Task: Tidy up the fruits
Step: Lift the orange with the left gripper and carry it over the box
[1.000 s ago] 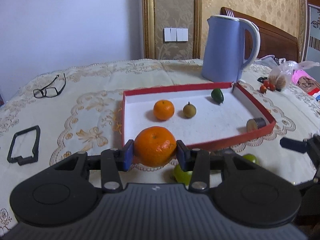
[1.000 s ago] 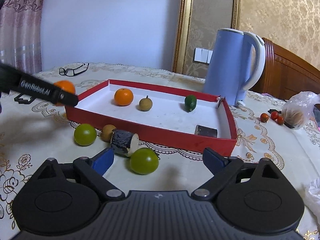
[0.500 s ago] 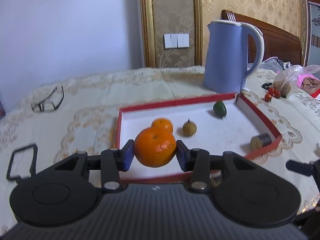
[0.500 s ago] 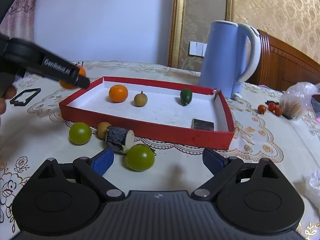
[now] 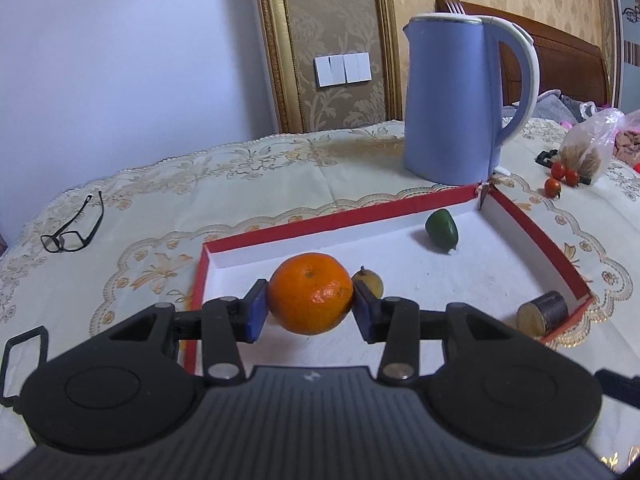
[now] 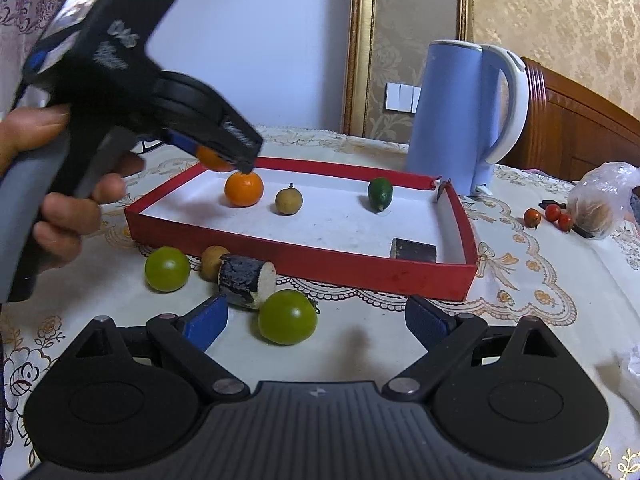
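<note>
- Cream embroidered tablecloth carries a shallow red-walled cardboard tray.
- Left gripper clamps a round orange tangerine above the tray's near-left corner.
- Right gripper gapes wide, holding nothing, over a green round fruit lying outside the tray's front wall.

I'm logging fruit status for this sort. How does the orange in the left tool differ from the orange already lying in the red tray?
The held orange is clamped between the left tool pads, above the red tray; the tray orange rests free on the tray floor. In the right wrist view the held orange is mostly hidden by the tool, the tray orange fully visible. Both are round and orange.
</note>
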Action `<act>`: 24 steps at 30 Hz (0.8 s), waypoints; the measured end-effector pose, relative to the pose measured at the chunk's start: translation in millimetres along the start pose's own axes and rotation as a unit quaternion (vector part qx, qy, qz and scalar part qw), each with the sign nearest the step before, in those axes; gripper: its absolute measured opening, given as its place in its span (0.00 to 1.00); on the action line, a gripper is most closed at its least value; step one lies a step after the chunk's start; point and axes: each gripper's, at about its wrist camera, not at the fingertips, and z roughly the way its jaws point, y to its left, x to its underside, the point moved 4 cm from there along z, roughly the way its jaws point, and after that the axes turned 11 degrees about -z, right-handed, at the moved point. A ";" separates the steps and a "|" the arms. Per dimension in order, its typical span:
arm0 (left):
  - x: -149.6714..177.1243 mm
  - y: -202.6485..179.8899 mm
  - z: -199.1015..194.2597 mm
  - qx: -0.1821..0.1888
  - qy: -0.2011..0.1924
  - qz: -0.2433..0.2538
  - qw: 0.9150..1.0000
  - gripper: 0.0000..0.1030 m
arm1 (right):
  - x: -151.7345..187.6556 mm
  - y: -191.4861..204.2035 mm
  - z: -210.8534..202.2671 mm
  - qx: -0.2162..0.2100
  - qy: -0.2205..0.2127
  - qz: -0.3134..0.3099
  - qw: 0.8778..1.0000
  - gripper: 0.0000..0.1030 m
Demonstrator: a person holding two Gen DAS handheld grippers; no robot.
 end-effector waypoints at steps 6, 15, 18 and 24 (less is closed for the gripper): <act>-3.7 -7.2 14.4 -0.002 0.009 0.001 1.000 0.40 | -0.6 1.4 2.5 0.002 0.005 -0.003 1.000 0.94; -2.2 -12.0 26.6 0.000 0.023 0.002 1.000 0.40 | -1.1 4.4 4.6 0.013 0.009 -0.016 1.000 0.94; -2.8 -15.2 28.9 0.000 0.021 0.006 1.000 0.40 | -0.8 4.1 5.5 0.013 0.012 -0.017 1.000 0.85; -4.2 -21.0 34.8 -0.001 0.020 0.008 1.000 0.40 | -0.6 3.0 6.1 0.011 0.015 -0.014 1.000 0.82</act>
